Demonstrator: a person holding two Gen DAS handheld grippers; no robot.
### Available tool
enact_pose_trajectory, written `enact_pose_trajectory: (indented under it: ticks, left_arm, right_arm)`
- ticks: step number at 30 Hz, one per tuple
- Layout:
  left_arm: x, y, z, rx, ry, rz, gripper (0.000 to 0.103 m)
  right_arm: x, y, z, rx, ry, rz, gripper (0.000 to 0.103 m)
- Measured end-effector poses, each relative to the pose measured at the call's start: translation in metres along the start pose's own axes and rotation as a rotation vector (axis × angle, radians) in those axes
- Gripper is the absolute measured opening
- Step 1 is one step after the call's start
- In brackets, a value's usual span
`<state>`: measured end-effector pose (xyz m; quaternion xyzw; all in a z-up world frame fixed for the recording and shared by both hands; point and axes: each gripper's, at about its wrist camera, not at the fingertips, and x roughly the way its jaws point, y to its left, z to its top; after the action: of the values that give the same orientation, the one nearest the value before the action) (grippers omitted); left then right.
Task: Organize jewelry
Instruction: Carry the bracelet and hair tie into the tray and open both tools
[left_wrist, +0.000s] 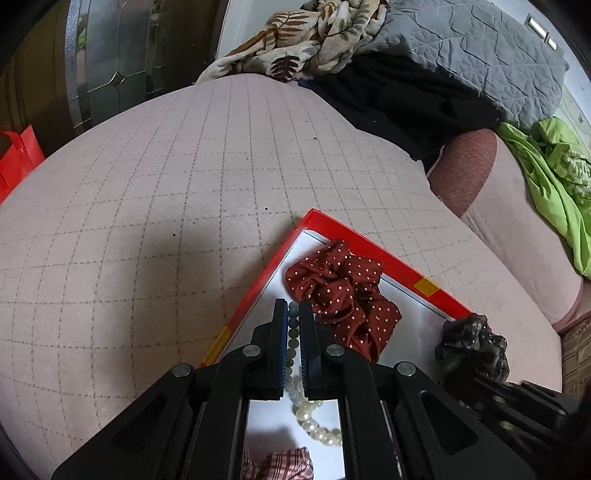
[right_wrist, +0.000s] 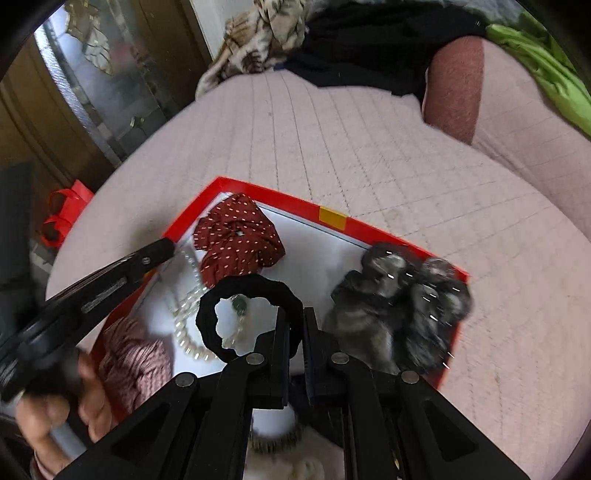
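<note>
**Most pieces already in the red tray; two still in the fingers**

A red-rimmed tray (right_wrist: 334, 218) with a white floor lies on a bed covered by a pink quilted blanket (left_wrist: 147, 206). Several items lie inside it: a dark red polka-dot scrunchie (left_wrist: 341, 291) near the far corner, a dark grey glittery scrunchie (right_wrist: 402, 306) against the right-hand rim, a pink checked scrunchie (right_wrist: 133, 358) at the near left, and a pearl bead strand (right_wrist: 190, 295) along the left side.

The left gripper (left_wrist: 293, 314) is over the tray's left part, its fingers (left_wrist: 280, 332) drawn close together on the pearl bead strand, which runs up between the pads and trails down to the tray floor. It looks held, not yet laid down.

The right gripper (right_wrist: 295, 325) has its fingers almost closed on the edge of a black hair tie (right_wrist: 251, 284), which stands up as a ring over the middle of the tray. A small green bead (right_wrist: 241, 305) shows through the ring; what it belongs to I cannot tell.

By my reading the gathering is nearly done, since nothing loose shows on the blanket. What seems left is to set down the strand and the hair tie in free spots, and perhaps to space the pieces apart.
</note>
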<state>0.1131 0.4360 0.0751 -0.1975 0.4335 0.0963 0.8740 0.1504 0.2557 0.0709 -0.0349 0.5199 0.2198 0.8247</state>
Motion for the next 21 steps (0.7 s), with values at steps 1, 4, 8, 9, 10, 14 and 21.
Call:
enact_pose_trajectory:
  ticks: [1, 4, 8, 9, 10, 14, 21]
  left_arm:
    - [0.001, 0.000, 0.001, 0.000, 0.000, 0.000, 0.006]
    - [0.001, -0.001, 0.000, -0.007, -0.001, 0.000, 0.006]
    - [0.000, -0.006, -0.001, 0.007, 0.014, -0.020, 0.006]
    - [-0.001, -0.009, -0.002, 0.017, 0.012, -0.023, 0.008]
    - [-0.003, -0.011, -0.002, 0.024, 0.008, -0.023, 0.013]
    - [-0.011, -0.017, -0.003, 0.041, -0.022, -0.022, 0.032]
    - [-0.027, -0.026, -0.006, 0.064, -0.081, -0.004, 0.033]
  right_arm:
    - [0.006, 0.000, 0.001, 0.006, 0.010, -0.004, 0.008]
    - [0.018, 0.001, 0.005, 0.009, 0.023, -0.021, 0.008]
    - [0.029, 0.000, 0.010, 0.035, 0.026, -0.027, 0.011]
    - [0.030, -0.001, 0.010, 0.043, 0.029, -0.023, 0.020]
    - [0.030, -0.002, 0.010, 0.050, 0.026, -0.024, 0.026]
    - [0.016, -0.004, 0.008, 0.052, -0.015, -0.027, 0.039]
    - [-0.027, -0.014, -0.009, 0.085, -0.074, 0.034, 0.042]
